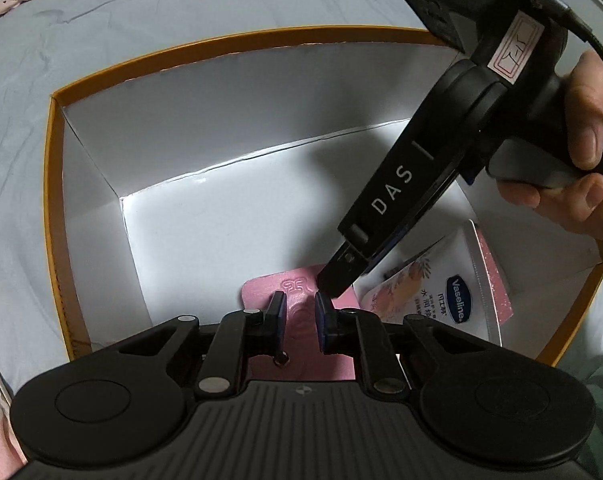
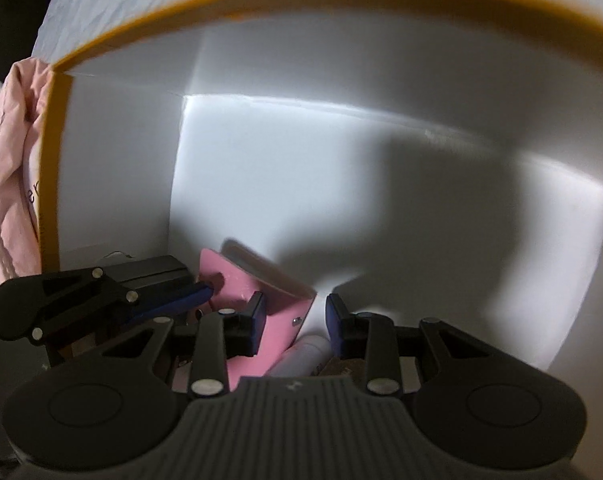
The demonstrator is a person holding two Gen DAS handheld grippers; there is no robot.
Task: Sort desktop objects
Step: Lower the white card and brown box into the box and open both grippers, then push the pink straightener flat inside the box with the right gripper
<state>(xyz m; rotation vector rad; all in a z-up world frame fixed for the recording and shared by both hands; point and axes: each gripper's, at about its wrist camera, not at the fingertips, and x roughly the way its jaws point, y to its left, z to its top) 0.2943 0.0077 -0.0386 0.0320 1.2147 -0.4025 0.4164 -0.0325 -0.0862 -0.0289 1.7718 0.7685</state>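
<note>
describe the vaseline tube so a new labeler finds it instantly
Start at the white box with the orange rim on the pale blue sheet. The Vaseline tube lies flat in its near right corner, beside the pink case. It alone carries a blue oval logo and floral print.

box (image 1: 53, 208) on bedsheet (image 1: 181, 8) | case (image 1: 301, 312) in box (near wall) | tube (image 1: 453, 296) right of case
</note>
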